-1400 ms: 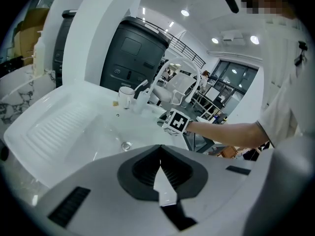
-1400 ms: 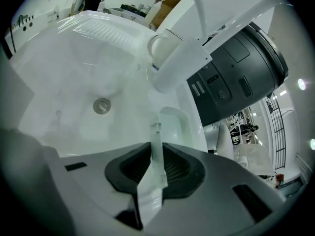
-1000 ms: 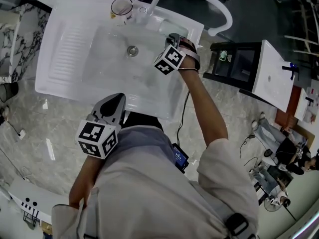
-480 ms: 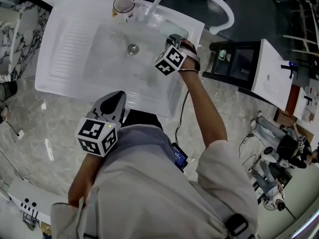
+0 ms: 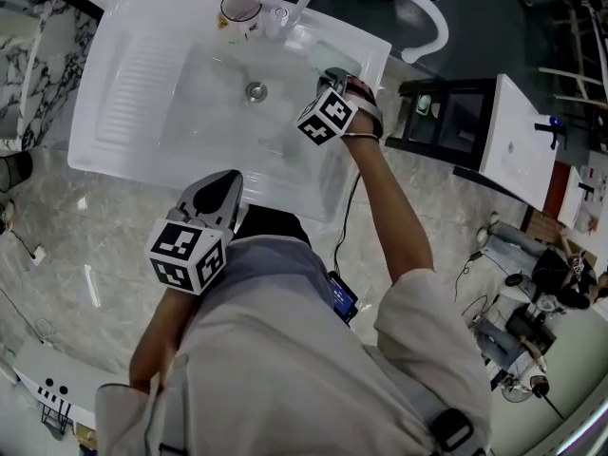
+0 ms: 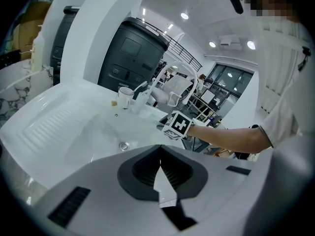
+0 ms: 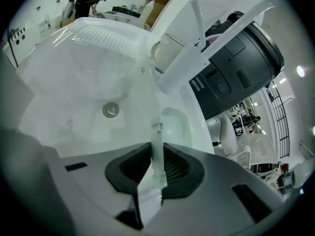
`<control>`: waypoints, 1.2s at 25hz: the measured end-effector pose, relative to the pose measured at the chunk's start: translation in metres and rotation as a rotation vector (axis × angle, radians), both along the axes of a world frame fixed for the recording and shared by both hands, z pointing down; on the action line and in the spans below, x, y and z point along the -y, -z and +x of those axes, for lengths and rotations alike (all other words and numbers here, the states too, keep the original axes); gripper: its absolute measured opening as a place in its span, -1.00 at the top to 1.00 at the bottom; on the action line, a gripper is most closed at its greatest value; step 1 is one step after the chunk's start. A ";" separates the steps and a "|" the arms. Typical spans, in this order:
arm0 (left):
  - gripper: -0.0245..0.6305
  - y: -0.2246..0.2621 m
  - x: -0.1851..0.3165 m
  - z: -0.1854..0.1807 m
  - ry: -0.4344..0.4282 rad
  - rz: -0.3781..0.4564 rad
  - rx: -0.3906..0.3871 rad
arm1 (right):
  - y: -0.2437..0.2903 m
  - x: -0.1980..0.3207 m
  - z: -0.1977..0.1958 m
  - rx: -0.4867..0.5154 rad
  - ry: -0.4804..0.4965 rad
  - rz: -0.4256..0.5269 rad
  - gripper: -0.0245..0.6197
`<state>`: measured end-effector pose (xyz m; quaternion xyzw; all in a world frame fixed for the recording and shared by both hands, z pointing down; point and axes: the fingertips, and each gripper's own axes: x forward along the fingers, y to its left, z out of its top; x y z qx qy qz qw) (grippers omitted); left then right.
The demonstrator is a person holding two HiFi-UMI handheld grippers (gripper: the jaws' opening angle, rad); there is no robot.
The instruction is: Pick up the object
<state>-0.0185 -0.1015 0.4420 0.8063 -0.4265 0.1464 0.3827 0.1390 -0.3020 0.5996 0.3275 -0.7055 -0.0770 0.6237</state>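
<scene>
A thin, pale translucent stick (image 7: 156,140) stands upright between the jaws of my right gripper (image 7: 155,165), which is shut on it. In the head view that gripper (image 5: 330,75) hangs over the right side of the white sink (image 5: 133,93), beside a shallow recess (image 7: 173,125) in the rim; the stick itself is too small to make out there. My left gripper (image 5: 217,194) hovers at the sink's near edge, apart from the stick. Its jaws (image 6: 160,155) are shut with nothing between them.
A drain (image 5: 256,90) lies in the middle of the basin. At the far rim stand a cup (image 5: 238,8) with a toothbrush in it and a white faucet (image 7: 183,64). A curved white tube (image 5: 423,22) and a dark cabinet (image 5: 451,122) lie to the right.
Both grippers stay almost where they were; only the head view has drifted slightly, so the sink sits a little higher and to the right in the frame.
</scene>
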 end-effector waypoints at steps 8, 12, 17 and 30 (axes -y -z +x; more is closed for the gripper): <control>0.93 0.002 -0.004 -0.004 0.005 0.012 -0.004 | 0.002 -0.012 -0.002 0.000 -0.003 -0.011 0.70; 0.93 0.002 -0.007 -0.006 0.005 0.016 -0.012 | 0.002 -0.019 -0.005 0.004 -0.007 -0.020 0.70; 0.93 0.004 -0.012 -0.010 0.003 0.017 -0.013 | 0.005 -0.028 -0.008 0.010 -0.011 -0.021 0.70; 0.93 0.009 -0.027 -0.017 -0.007 0.033 -0.021 | 0.008 -0.055 -0.019 0.032 -0.021 -0.031 0.71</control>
